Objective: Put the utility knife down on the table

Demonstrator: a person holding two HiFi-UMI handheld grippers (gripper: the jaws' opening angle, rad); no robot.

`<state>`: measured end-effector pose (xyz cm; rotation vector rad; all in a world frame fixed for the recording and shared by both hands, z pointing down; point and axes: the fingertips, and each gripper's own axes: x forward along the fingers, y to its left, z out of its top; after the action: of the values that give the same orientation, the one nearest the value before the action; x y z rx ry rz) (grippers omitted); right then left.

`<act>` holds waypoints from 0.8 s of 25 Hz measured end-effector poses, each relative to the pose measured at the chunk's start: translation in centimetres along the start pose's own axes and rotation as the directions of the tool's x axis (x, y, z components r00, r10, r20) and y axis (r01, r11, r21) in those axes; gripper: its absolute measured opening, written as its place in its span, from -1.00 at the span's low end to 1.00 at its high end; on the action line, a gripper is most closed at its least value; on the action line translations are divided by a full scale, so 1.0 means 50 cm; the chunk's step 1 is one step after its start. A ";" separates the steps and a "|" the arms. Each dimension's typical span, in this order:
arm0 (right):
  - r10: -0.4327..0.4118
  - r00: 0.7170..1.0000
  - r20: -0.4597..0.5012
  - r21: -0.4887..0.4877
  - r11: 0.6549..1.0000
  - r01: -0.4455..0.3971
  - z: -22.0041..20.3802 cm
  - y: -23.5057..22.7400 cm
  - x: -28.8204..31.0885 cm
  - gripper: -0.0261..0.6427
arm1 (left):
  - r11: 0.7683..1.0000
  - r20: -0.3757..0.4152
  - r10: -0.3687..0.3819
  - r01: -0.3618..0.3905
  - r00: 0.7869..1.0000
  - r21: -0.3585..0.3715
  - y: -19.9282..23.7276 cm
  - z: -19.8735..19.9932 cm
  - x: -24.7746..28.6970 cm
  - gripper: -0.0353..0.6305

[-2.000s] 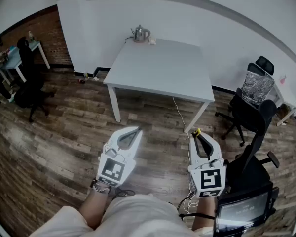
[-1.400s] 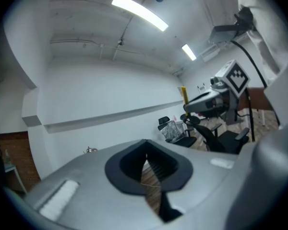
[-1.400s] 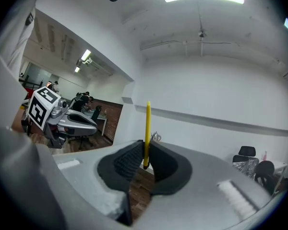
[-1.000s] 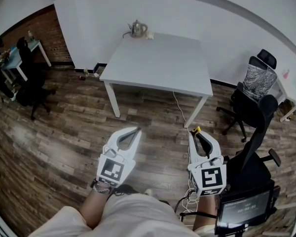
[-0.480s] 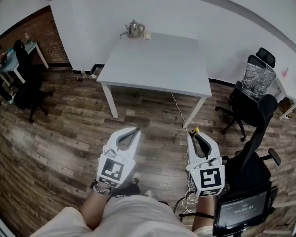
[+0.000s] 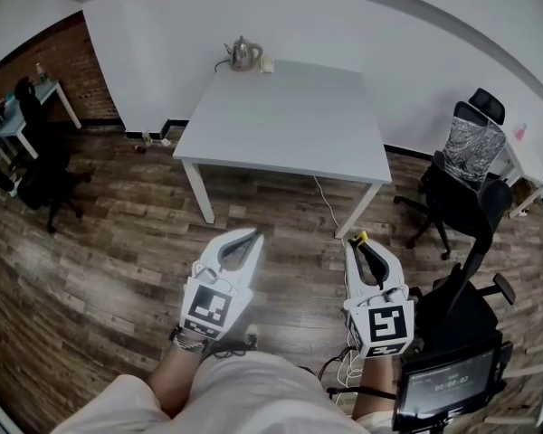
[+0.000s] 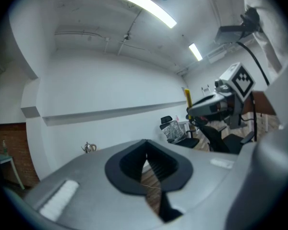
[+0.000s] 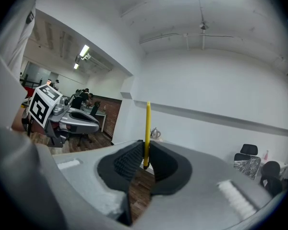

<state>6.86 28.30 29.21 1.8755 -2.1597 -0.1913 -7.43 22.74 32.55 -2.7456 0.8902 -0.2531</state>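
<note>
A white square table point(image 6: 290, 116) stands on a dark wood-plank floor point(image 6: 100, 242) beside a white wall point(image 6: 371, 25), a metal kettle point(image 6: 242, 54) at its far left corner. Black office chairs point(image 6: 457, 211) crowd the right, while a brick wall point(image 6: 68, 48) and small desk point(image 6: 45, 91) lie left. Fluorescent tubes point(image 7: 149, 7) light the ceiling.

The table point(image 6: 290, 125) stands against the wall point(image 6: 362, 25) with a kettle point(image 6: 242, 54) on its far left corner, office chairs point(image 6: 462, 208) off to its right, and short of it the left hand-held gripper point(image 6: 252, 234) beside the right hand-held gripper point(image 6: 356, 241), the utility knife point(image 6: 361, 239) between its jaws.
</note>
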 end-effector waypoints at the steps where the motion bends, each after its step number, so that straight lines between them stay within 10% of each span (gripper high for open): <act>1: -0.006 1.000 0.000 0.000 1.000 0.006 0.002 -0.001 0.004 -0.78 | 1.000 0.002 -0.001 0.001 1.000 0.002 0.006 0.000 0.003 -0.88; 20: -0.019 1.000 -0.022 0.015 1.000 0.019 0.011 0.006 0.107 -0.78 | 1.000 -0.001 0.002 -0.002 1.000 -0.015 0.109 -0.039 0.038 -0.88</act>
<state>5.74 23.03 29.40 1.8978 -2.1352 -0.1579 -9.38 16.98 33.05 -2.7581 0.8992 -0.2485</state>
